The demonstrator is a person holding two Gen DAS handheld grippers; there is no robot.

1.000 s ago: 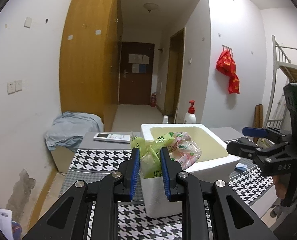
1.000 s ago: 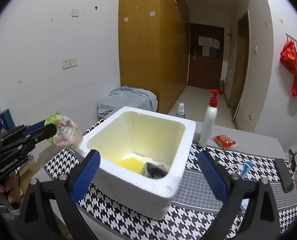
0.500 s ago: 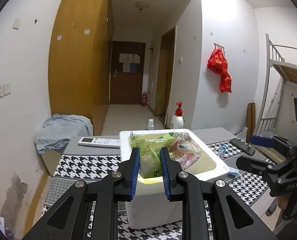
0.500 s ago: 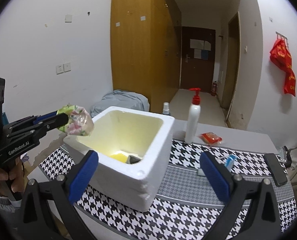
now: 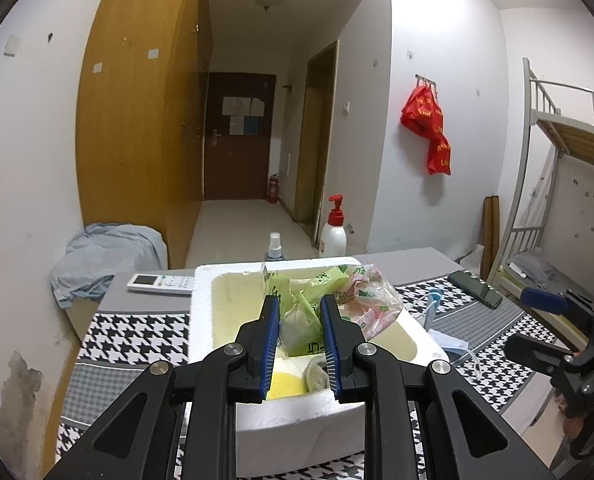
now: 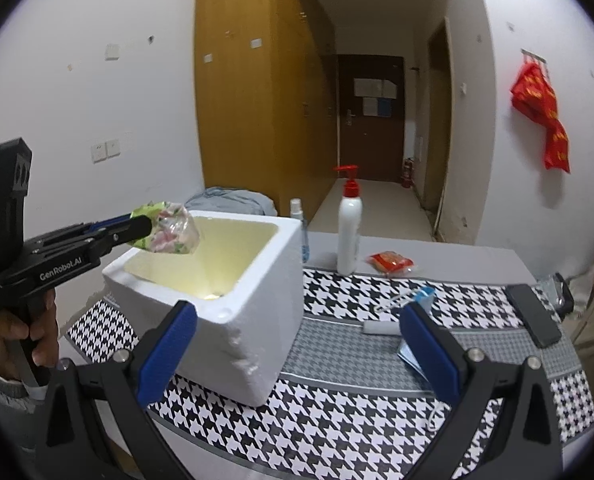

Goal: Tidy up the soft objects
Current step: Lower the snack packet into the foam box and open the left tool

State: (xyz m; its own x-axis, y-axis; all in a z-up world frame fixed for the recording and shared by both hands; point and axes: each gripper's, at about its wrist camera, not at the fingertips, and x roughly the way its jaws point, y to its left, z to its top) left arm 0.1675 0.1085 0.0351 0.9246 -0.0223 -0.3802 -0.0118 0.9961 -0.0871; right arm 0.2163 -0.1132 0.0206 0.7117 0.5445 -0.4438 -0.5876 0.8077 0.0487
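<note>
My left gripper (image 5: pixel 298 320) is shut on a green and pink plastic snack bag (image 5: pixel 337 298), which hangs over the open white foam box (image 5: pixel 297 420). From the right wrist view the same bag (image 6: pixel 169 232) hovers above the box's (image 6: pixel 249 312) near-left rim, pinched by the left gripper (image 6: pixel 143 226). Inside the box lie a yellow sponge (image 5: pixel 285 384) and a grey soft item (image 5: pixel 315 374). My right gripper (image 6: pixel 297 340) stands open and empty, to the right of the box, seen at the edge as black and blue jaws (image 5: pixel 545 320).
On the houndstooth tablecloth (image 6: pixel 337 420) are a pump bottle (image 6: pixel 349 232), a small spray bottle (image 6: pixel 299 220), a red packet (image 6: pixel 391 262), a phone (image 6: pixel 533 316), face masks (image 5: pixel 449 344) and a remote (image 5: pixel 161 283). A hand (image 6: pixel 21 336) holds the left gripper.
Both grippers moved sideways relative to the table. The bag now hangs over the box's inside instead of before its front-left corner. The right gripper's view shifted right of the box.
</note>
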